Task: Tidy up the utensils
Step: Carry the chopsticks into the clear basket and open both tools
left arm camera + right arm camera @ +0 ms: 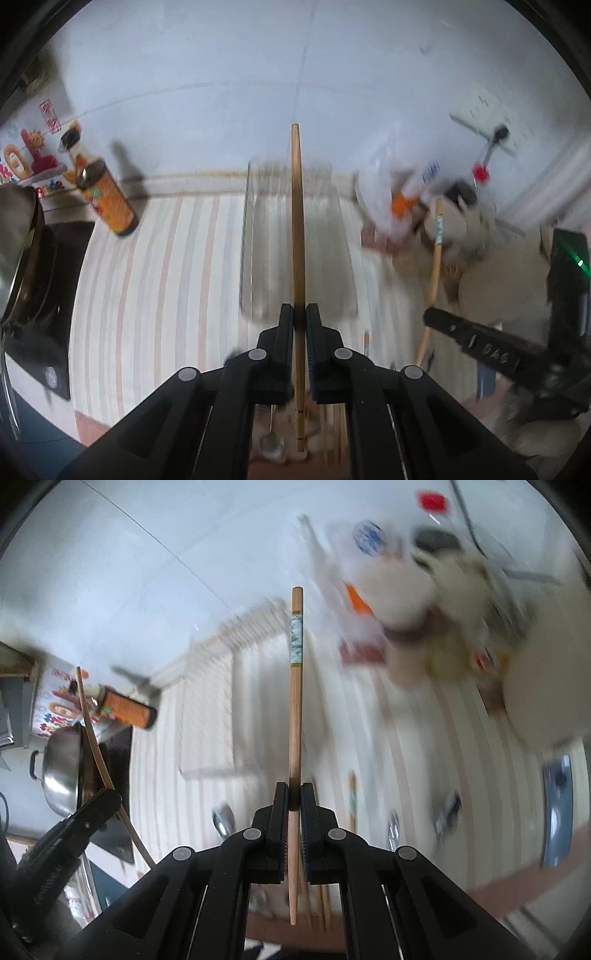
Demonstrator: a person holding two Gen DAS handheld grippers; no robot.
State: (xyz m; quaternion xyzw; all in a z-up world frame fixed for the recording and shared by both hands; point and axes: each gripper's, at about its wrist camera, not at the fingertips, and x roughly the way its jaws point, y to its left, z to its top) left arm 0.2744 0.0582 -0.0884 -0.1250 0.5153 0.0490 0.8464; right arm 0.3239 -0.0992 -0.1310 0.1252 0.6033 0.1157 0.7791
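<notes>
My left gripper (299,309) is shut on a plain wooden chopstick (297,221) that stands upright above the striped tablecloth (166,288). Behind it is a blurred wire utensil rack (295,240). My right gripper (294,788) is shut on a wooden chopstick with a patterned band (296,686), also upright. The right gripper shows at the right of the left wrist view (480,343), and the left gripper at the lower left of the right wrist view (74,823), each with its chopstick. More chopsticks (321,904) and spoons (223,821) lie on the cloth below.
An orange bottle (110,199) lies tilted at the back left beside a steel wok (62,771) on a black stove (55,295). Blurred bags and clutter (424,195) fill the back right. A white wall stands behind the table.
</notes>
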